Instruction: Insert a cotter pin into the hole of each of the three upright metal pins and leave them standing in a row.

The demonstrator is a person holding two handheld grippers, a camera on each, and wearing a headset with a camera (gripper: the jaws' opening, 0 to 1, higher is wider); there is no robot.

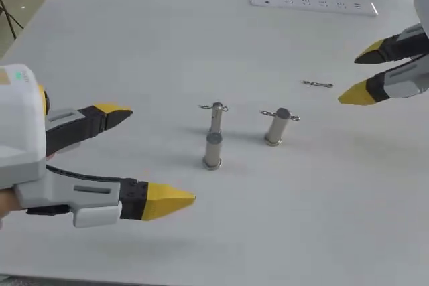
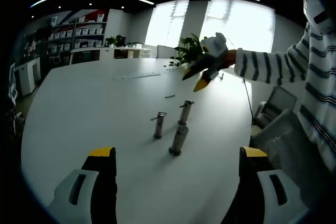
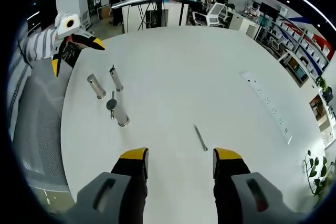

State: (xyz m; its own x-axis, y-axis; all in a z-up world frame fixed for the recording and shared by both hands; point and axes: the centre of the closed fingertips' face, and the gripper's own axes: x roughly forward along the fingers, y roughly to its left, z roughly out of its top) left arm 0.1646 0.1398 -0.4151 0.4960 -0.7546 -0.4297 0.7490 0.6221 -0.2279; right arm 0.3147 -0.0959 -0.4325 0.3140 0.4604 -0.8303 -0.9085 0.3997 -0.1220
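Left gripper [image 1: 144, 155]: nearest the person, jaws spread wide and empty, aimed at the pins from just beside them.
Bare pin [image 1: 212, 149]: upright on the counter [image 1: 134, 38], the front one of the three, with no cotter through it.
Rear pin [image 1: 216, 115]: upright just behind the bare pin, a cotter through its head.
Right pin [image 1: 276, 125]: upright beside the rear pin, also with a cotter through its head.
Loose cotter [image 1: 317, 84]: flat on the counter beyond the right pin, lying just ahead of the right gripper's jaws in the right gripper view [image 3: 200, 137].
Right gripper [image 1: 358, 75]: far right, above the counter, jaws open and empty, tips near the loose cotter.
Power strip [image 1: 314, 3]: far edge of the counter, well apart from the work.
Step in hand: two pins look done; fetching the last cotter for the bare pin.
Next move: probably lower the right gripper, pinch the loose cotter by one end, then thread it while the left gripper steadies the bare pin.
Row: the bare pin stands out of line and would need shifting.
Hard to make out: the bare pin's hole is too small to see; the head view overlaps bare and rear pins, though the right gripper view shows them apart; the right gripper's body is cut off at the frame edge.
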